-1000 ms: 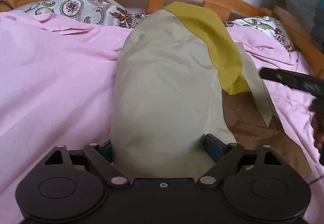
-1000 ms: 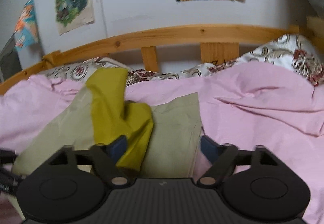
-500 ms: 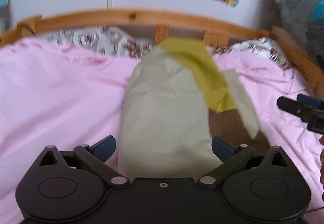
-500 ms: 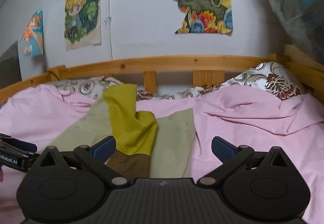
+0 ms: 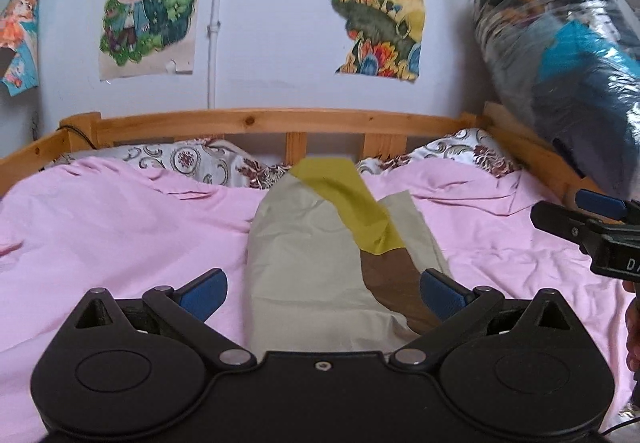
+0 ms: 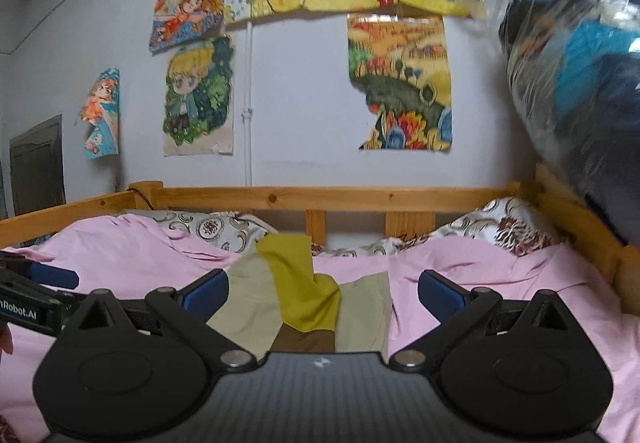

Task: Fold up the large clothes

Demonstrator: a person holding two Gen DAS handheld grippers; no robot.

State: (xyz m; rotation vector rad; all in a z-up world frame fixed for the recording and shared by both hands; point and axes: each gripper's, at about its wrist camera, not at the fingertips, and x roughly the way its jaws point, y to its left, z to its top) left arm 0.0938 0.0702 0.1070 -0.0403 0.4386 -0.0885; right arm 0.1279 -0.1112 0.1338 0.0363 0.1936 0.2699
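The folded garment (image 5: 304, 267), beige with an olive band and a brown panel, was laid flat on the pink sheet (image 5: 120, 227) of the bed. The left claw (image 5: 322, 293) and right claw (image 6: 322, 293) were spread wide above it, nothing gripped.

A wooden bed (image 5: 248, 121) bears a pink sheet (image 5: 100, 219), patterned pillows (image 5: 188, 163) and a folded beige-mustard-brown garment (image 5: 304, 267)
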